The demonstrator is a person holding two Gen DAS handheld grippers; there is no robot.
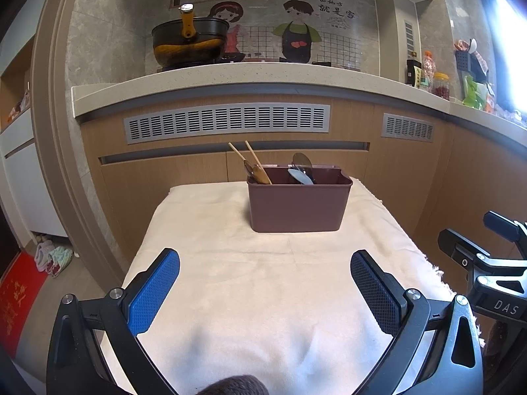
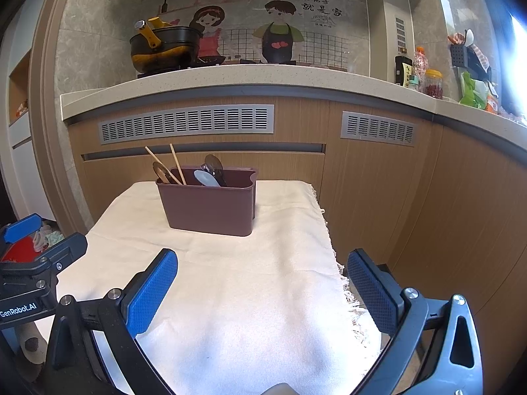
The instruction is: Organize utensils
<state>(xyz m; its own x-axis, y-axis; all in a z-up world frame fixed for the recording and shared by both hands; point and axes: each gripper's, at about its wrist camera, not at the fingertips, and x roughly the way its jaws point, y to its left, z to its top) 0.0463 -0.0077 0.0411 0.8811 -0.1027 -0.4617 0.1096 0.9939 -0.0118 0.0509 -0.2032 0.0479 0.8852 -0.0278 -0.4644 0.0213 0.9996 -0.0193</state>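
Note:
A brown plastic utensil holder (image 1: 298,204) stands at the far end of a table covered with a cream cloth (image 1: 257,296). It also shows in the right wrist view (image 2: 210,202). Wooden chopsticks (image 1: 250,161) and a wooden spoon lean in its left part. Metal and pale spoons (image 1: 301,171) stand in its middle part. My left gripper (image 1: 265,283) is open and empty above the cloth's near half. My right gripper (image 2: 263,283) is open and empty over the cloth's right edge. Each gripper's body shows at the edge of the other's view.
A kitchen counter (image 1: 230,75) with wooden cabinet fronts runs behind the table. A black wok (image 1: 189,42) sits on the stove. Bottles and jars (image 1: 428,75) stand at the counter's right. Slippers and a red mat (image 1: 19,296) lie on the floor at left.

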